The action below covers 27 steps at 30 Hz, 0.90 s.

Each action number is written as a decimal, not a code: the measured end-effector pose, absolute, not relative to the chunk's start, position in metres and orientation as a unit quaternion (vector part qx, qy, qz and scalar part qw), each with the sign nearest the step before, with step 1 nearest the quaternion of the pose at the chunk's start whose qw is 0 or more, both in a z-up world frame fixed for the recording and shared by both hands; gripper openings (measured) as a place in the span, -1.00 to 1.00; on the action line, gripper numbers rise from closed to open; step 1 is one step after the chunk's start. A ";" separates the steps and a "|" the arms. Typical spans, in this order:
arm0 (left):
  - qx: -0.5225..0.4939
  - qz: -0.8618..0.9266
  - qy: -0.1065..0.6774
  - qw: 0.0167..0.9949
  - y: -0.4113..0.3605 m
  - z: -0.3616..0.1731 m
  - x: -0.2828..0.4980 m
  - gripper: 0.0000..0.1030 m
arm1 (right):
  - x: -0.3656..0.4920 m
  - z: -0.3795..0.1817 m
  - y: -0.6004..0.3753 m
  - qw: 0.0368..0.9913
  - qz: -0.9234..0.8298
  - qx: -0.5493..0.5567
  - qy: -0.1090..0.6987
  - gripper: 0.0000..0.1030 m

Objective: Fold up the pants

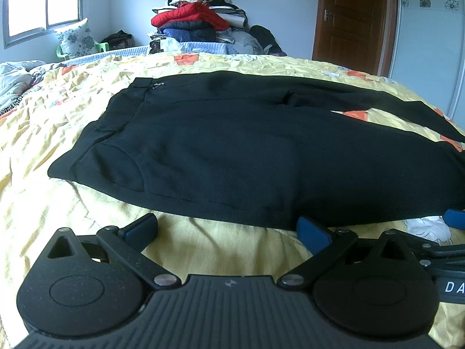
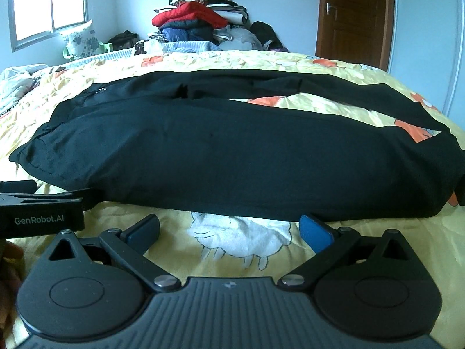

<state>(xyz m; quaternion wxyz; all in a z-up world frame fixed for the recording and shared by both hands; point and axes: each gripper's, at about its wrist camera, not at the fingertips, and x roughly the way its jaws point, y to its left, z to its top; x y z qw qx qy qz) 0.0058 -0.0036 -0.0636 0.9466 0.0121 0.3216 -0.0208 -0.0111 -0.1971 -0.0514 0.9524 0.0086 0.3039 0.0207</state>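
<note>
Black pants (image 1: 232,151) lie flat on a yellow patterned bedspread (image 1: 58,110), waistband to the left, both legs running right with a gap between them. They also show in the right wrist view (image 2: 232,151). My left gripper (image 1: 226,229) is open and empty, just short of the near edge of the pants. My right gripper (image 2: 229,229) is open and empty, also just short of the near leg's edge. The left gripper's body (image 2: 40,218) shows at the left of the right wrist view.
A tall pile of clothes and bedding (image 1: 200,17) stands past the far side of the bed. A flowered pillow on a green chair (image 1: 77,39) sits under the window. A brown door (image 1: 351,14) is at the back right. Rumpled bedding (image 1: 17,78) lies at far left.
</note>
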 end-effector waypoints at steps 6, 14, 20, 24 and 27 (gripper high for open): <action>0.014 -0.023 0.318 0.948 -0.005 -0.063 0.005 1.00 | -0.012 -0.047 -0.201 0.949 0.046 0.016 0.312 1.00; 0.046 -0.018 0.286 0.957 -0.007 -0.049 -0.004 0.99 | -0.002 -0.007 -0.220 0.956 0.138 0.048 0.254 1.00; 0.025 -0.009 0.278 0.960 0.008 -0.029 0.006 0.99 | 0.041 0.027 -0.202 0.960 0.175 -0.038 0.217 1.00; 0.020 0.010 0.273 0.962 0.024 -0.020 0.022 0.99 | 0.076 0.042 -0.181 0.962 0.199 -0.124 0.142 1.00; 0.016 0.018 0.275 0.961 0.034 -0.016 0.035 0.99 | 0.119 0.035 -0.151 0.931 0.207 -0.264 0.144 1.00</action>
